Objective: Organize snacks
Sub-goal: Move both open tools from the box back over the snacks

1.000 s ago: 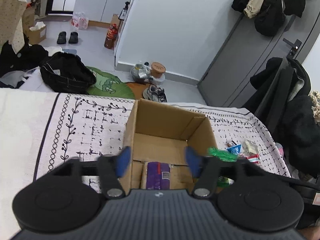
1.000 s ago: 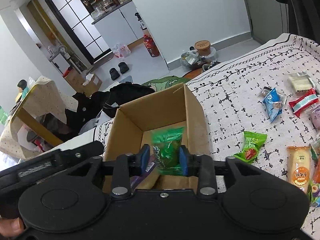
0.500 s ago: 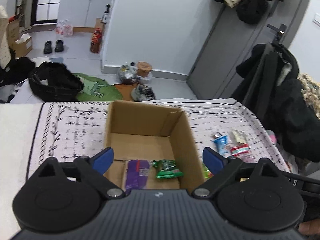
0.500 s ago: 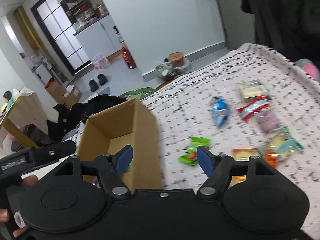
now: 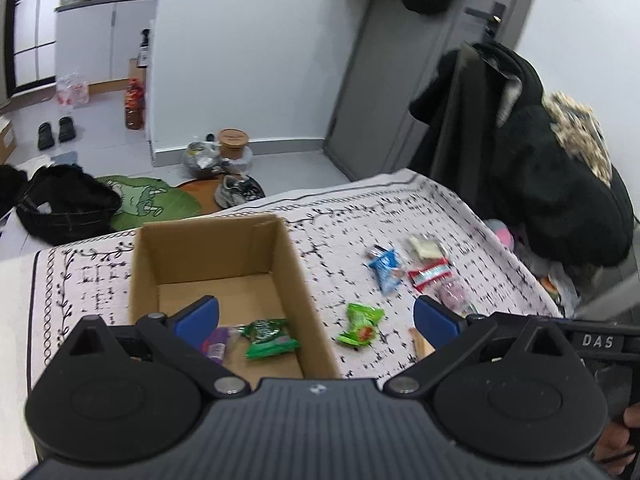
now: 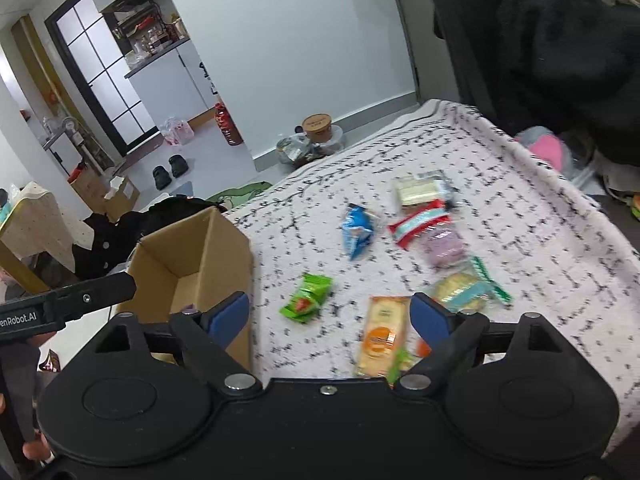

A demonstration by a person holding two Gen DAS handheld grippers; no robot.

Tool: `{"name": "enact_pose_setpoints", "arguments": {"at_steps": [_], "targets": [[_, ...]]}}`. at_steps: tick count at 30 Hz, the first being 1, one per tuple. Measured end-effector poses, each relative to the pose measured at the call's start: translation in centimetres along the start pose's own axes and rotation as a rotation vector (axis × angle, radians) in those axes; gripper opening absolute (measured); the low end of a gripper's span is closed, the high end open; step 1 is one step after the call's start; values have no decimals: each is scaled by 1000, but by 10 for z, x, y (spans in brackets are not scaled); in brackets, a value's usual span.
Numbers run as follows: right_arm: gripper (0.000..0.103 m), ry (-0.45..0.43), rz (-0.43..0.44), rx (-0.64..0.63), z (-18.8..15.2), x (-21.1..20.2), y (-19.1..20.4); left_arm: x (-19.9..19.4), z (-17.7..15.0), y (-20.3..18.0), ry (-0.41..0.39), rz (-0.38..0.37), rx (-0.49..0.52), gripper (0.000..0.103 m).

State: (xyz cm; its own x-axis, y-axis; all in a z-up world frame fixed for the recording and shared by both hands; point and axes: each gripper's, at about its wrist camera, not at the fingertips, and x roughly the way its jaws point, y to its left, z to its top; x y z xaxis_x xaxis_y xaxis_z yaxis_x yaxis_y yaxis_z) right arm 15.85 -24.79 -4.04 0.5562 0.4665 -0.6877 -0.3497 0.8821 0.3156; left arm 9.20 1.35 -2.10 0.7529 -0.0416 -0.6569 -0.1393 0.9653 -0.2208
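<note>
An open cardboard box [image 5: 288, 256] [image 6: 224, 240] stands on the patterned tablecloth [image 5: 340, 220]. Inside it lie a green snack packet [image 5: 270, 338] and a purple packet [image 5: 218, 344]. Loose snacks lie to the right of the box: a light green packet [image 5: 360, 324] [image 6: 306, 298], a blue packet [image 5: 384, 268] [image 6: 356, 232], a red-and-white packet [image 6: 420, 222], a pale cracker packet [image 6: 418, 188], a purple one [image 6: 442, 246], an orange one [image 6: 382, 334]. My left gripper [image 5: 316, 318] is open and empty over the box's right wall. My right gripper [image 6: 330, 314] is open and empty above the loose snacks.
The table's right edge [image 6: 560, 172] borders dark coats [image 5: 552, 184] on a rack. Beyond the far edge the floor holds a black bag [image 5: 64, 208], a green mat [image 5: 148, 200], shoes and a tub. The left gripper's body [image 6: 64, 300] shows left of the box.
My right gripper let go of the green packet, which now lies in the box, opened, and swung right over the loose snacks. My left gripper opened wider and turned right.
</note>
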Motion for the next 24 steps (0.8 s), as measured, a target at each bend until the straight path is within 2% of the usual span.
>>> {"name": "enact_pose_setpoints", "arguments": {"at_steps": [7,18,21,23,24], "targets": [[92,11,-27,47,-11,-14,-38,11,0,-29,29,-37,71,103],[90,4,-5,125,-17,-7,-78,39,2,-55,92,-38,87,103],[83,12,-4,137,-17,2,-86,46,2,-61,101,-44,104,103],[74,35,0,147,-21,9,-91,51,2,-67,106,-51,117,103],[72,43,5,150,-22,11,-92,53,3,-69,105,-55,119,103]]}}
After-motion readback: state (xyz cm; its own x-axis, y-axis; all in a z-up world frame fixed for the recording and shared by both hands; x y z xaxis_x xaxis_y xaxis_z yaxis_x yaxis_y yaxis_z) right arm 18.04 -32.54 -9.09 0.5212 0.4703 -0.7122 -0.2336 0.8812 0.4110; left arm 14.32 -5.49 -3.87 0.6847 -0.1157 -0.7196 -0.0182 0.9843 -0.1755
